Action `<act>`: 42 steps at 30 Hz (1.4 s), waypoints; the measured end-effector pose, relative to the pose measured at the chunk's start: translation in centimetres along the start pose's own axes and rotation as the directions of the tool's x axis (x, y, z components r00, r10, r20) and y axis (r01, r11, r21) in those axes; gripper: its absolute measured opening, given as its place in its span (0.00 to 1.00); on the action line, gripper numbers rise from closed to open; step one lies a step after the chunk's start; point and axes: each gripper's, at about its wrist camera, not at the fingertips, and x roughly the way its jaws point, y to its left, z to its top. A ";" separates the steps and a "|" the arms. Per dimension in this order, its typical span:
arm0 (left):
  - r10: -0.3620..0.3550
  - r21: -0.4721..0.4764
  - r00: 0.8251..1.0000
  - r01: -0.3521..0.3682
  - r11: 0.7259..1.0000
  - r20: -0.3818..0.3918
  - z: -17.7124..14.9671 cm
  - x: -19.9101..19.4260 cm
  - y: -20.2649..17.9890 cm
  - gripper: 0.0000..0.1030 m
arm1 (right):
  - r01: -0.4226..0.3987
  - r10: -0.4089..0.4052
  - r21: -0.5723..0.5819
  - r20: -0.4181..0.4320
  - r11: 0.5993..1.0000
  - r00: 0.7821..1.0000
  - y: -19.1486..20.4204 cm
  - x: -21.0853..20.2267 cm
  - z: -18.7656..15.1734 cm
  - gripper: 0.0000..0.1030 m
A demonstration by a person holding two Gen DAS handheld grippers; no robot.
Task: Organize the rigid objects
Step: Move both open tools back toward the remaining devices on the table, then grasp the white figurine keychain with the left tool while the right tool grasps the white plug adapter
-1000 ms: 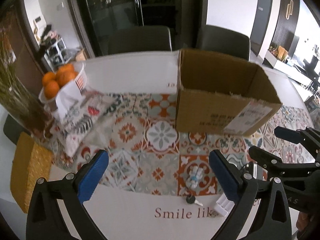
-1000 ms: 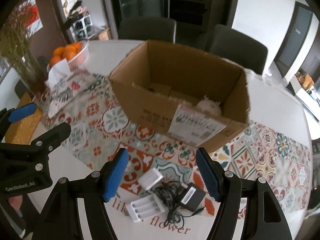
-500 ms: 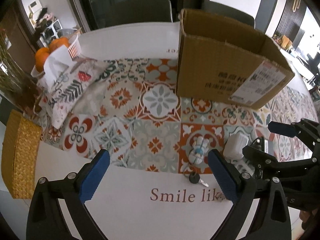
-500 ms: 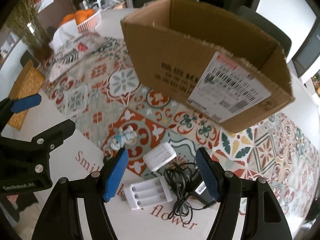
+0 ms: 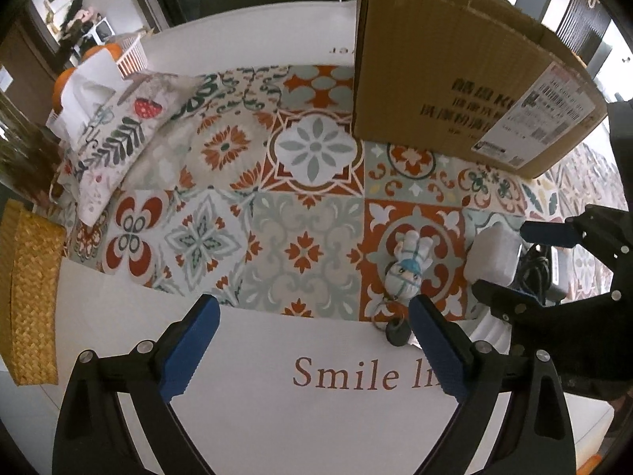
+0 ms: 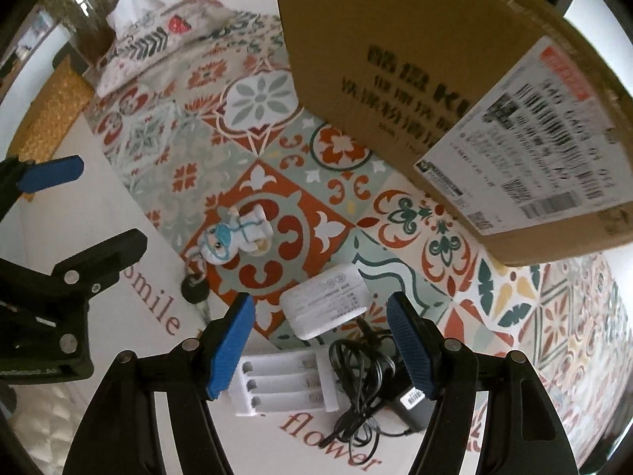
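White, boxy adapter (image 6: 325,301) lies flat, label up.

From my feed: open brown cardboard box (image 6: 415,59) with shipping label, little figure keychain (image 6: 237,233) flat on patterned runner, white adapter (image 6: 326,301) beside it, white battery charger (image 6: 285,382), tangled black power adapter (image 6: 379,384).

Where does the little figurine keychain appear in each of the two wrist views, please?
Left wrist: the figurine keychain lies lower right of centre, on an orange tile just beyond the right blue pad of the left tongs.
Right wrist: the keychain lies left of centre, up-left of the right tongs.
Shared landmark: the cardboard box behind it.
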 end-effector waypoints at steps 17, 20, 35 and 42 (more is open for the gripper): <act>-0.006 0.029 0.999 0.007 1.000 -0.036 -0.4 1.6 0.1 0.93 | -0.001 0.001 -0.028 -0.013 1.000 1.000 -0.1 2.4 0.6 0.50; -0.010 0.052 0.999 0.012 0.999 -0.033 -0.2 1.7 -0.1 0.90 | 0.002 -0.002 -0.012 -0.001 1.000 1.000 -0.4 2.4 0.2 0.50; -0.152 0.255 0.987 0.160 0.954 -0.051 0.6 2.0 -3.3 0.59 | 0.025 -0.033 0.079 0.101 0.997 0.994 -2.1 -1.4 -2.3 0.50; -0.195 0.243 0.976 0.214 0.946 -0.097 1.4 3.9 -4.0 0.44 | 0.030 -0.040 0.096 0.102 0.995 0.994 -2.2 -1.1 -2.1 0.50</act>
